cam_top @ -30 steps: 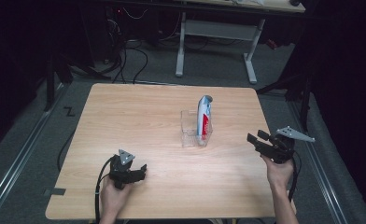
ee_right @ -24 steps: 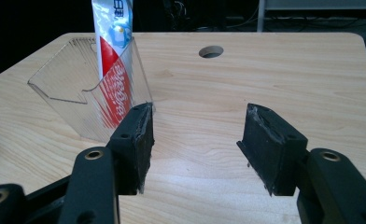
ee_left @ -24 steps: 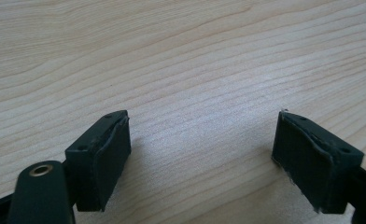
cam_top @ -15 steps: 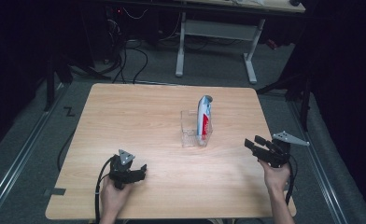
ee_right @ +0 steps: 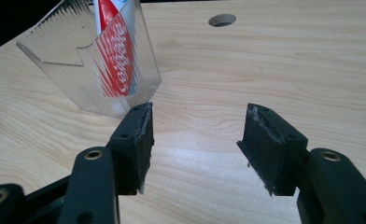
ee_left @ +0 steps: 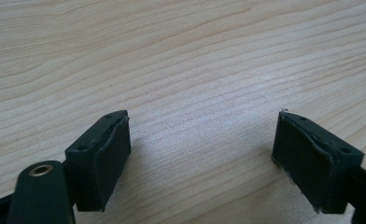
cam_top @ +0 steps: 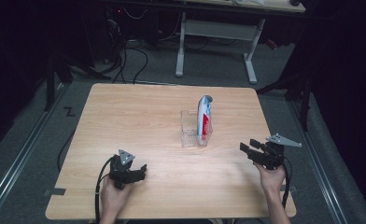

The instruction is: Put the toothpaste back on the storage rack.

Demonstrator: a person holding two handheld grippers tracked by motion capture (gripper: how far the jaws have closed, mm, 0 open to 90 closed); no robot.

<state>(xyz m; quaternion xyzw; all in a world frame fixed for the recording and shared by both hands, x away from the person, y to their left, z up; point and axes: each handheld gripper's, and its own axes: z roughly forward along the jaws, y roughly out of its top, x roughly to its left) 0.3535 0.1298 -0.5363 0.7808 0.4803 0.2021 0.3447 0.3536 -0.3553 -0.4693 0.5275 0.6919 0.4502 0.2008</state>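
Note:
A clear ribbed plastic holder [cam_top: 195, 131] stands on the wooden table [cam_top: 139, 116], right of its middle. A red, white and blue toothpaste tube [cam_top: 203, 115] stands upright in it. In the right gripper view the holder [ee_right: 97, 65] and the tube [ee_right: 118, 51] lie just beyond the left jaw. My right gripper [cam_top: 247, 149] is low over the table's right side, a short way right of the holder, open and empty [ee_right: 197, 140]. My left gripper [cam_top: 141, 171] rests near the front left, open over bare wood [ee_left: 202, 149].
A round hole [ee_right: 222, 19] pierces the tabletop beyond the right gripper. Behind the table stands a white desk frame [cam_top: 214, 42], with cables [cam_top: 134, 56] on the grey floor. Cables trail from both grippers toward the front edge.
My right gripper has come down toward the tabletop and drawn slightly nearer the front edge, its jaws as wide as before. The left gripper, holder and tube have stayed put.

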